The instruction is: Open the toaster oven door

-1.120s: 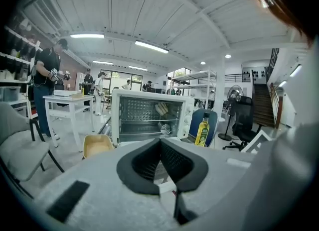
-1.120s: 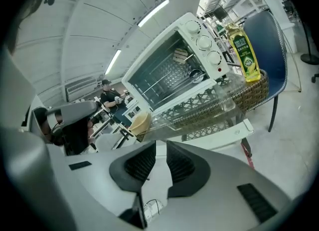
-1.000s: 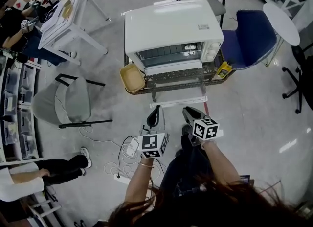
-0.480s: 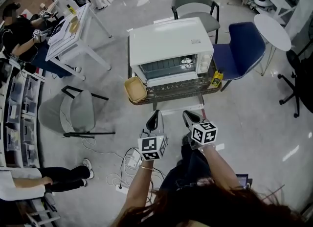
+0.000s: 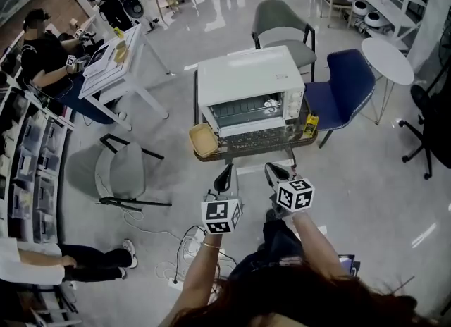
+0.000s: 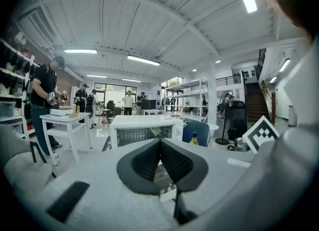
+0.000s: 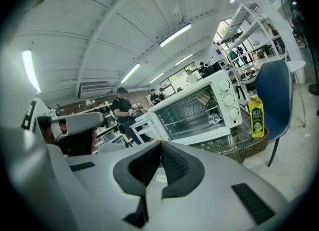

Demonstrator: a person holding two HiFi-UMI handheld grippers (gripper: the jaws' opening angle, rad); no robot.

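Oven (image 5: 250,79), on a wicker stand (image 5: 254,149), with its door (image 5: 243,113) shut and facing me; the door's long axis runs across my view. Both claws lie off the oven's door side, well apart from it. Left gripper (image 5: 225,172): jaws together, empty. Right gripper (image 5: 273,169): jaws just closed, empty. I judge neither clearly nearer; the door lies straight ahead of both.

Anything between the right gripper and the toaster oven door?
Head view: wicker table's front rim, a white floor strip and bare floor before the right gripper.
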